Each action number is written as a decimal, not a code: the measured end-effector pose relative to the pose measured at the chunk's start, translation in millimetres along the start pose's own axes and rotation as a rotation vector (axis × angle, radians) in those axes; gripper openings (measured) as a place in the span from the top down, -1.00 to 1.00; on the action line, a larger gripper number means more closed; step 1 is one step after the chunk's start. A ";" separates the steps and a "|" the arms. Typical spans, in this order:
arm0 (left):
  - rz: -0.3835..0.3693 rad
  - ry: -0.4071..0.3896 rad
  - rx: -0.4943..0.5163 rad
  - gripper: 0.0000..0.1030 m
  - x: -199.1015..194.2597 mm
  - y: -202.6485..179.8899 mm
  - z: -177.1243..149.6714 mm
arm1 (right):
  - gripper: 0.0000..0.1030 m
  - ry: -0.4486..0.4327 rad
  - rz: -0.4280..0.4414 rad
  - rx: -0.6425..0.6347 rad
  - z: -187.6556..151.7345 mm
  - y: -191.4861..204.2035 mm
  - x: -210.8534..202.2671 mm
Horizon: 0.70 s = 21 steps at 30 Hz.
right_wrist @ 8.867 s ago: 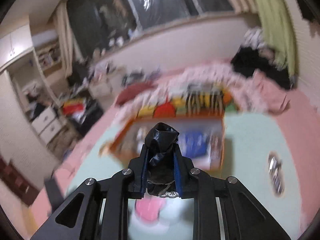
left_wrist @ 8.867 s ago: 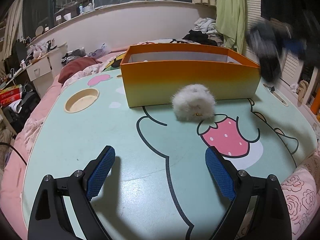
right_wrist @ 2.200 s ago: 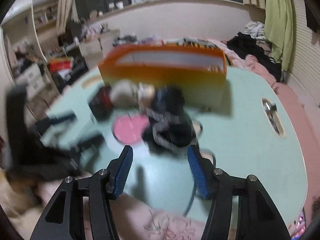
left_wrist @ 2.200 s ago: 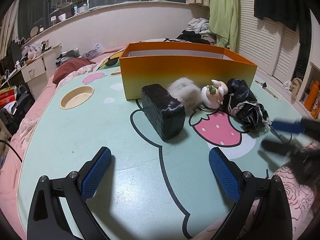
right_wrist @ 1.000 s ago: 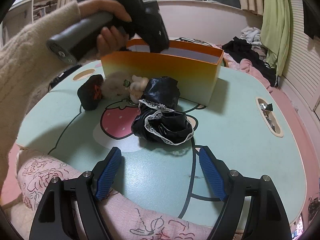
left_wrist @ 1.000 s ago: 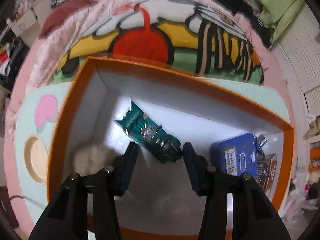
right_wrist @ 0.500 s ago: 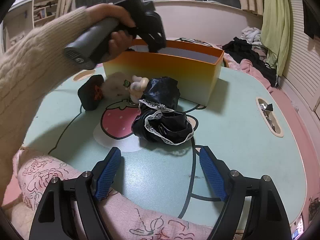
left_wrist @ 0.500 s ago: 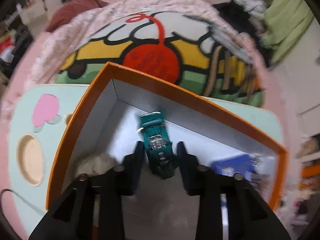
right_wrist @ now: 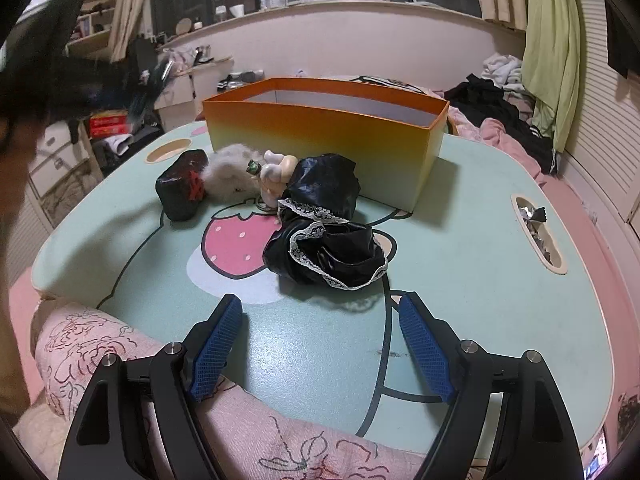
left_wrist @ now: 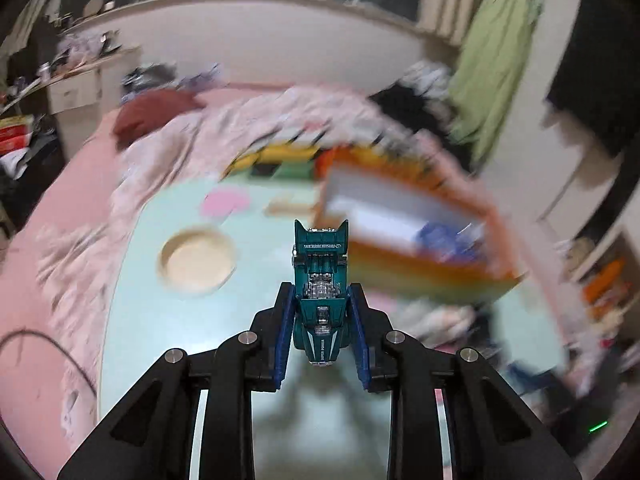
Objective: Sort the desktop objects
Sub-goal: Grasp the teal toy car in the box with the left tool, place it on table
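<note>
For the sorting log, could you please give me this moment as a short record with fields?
left tongs: shut on the teal toy car, held in the air
right tongs: open, empty, low over the table
orange box: upright at the back of the table
lying in front of the box: black pouch, grey fluffy ball, small doll, black lace-trimmed cloth

A teal toy car [left_wrist: 320, 288] with white lettering was seen between blue cross-hatched pads [right_wrist: 425, 347]. The box [right_wrist: 316, 137] was shaded orange to pale yellow. A pink strawberry [right_wrist: 236, 245] was printed on the mint table [right_wrist: 460, 264] — black cloth [right_wrist: 332, 236] was edged in white lace.
</note>
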<state>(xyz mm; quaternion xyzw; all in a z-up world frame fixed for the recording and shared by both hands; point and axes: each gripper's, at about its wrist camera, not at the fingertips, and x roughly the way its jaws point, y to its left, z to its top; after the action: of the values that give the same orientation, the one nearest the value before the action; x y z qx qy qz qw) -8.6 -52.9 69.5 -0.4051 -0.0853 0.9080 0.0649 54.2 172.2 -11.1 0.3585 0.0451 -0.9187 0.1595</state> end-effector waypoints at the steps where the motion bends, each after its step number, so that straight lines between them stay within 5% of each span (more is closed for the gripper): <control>1: -0.021 0.029 -0.011 0.47 10.2 3.3 -7.5 | -0.57 0.000 0.000 0.000 0.0 -0.1 -0.1; 4: -0.123 0.107 -0.039 0.45 37.3 -0.3 -24.1 | -0.57 0.000 0.001 0.000 0.2 -0.3 -0.3; 6: -0.133 0.092 -0.039 0.31 42.5 -11.2 -28.5 | -0.57 -0.001 0.001 0.001 -0.3 -0.1 -0.4; 10: -0.211 0.029 -0.029 -0.27 23.4 -19.1 -30.8 | -0.57 -0.001 0.001 0.001 0.1 0.0 -0.5; 13: -0.094 -0.058 0.018 -0.42 -0.4 -13.3 -42.1 | -0.57 -0.003 0.003 0.005 0.1 -1.1 -1.0; 19: -0.061 0.010 0.136 -0.51 9.3 -24.7 -80.7 | -0.41 -0.079 0.109 0.052 14.0 -1.5 -19.4; 21: 0.026 -0.059 0.208 -0.68 15.9 -41.4 -87.2 | -0.41 -0.133 0.155 0.071 38.6 -1.8 -33.4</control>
<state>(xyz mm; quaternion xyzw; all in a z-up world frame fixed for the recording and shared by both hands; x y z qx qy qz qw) 48.0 -0.5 9.3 -0.3702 0.0126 0.9243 0.0924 51.8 174.9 39.9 0.3047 -0.0259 -0.9264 0.2197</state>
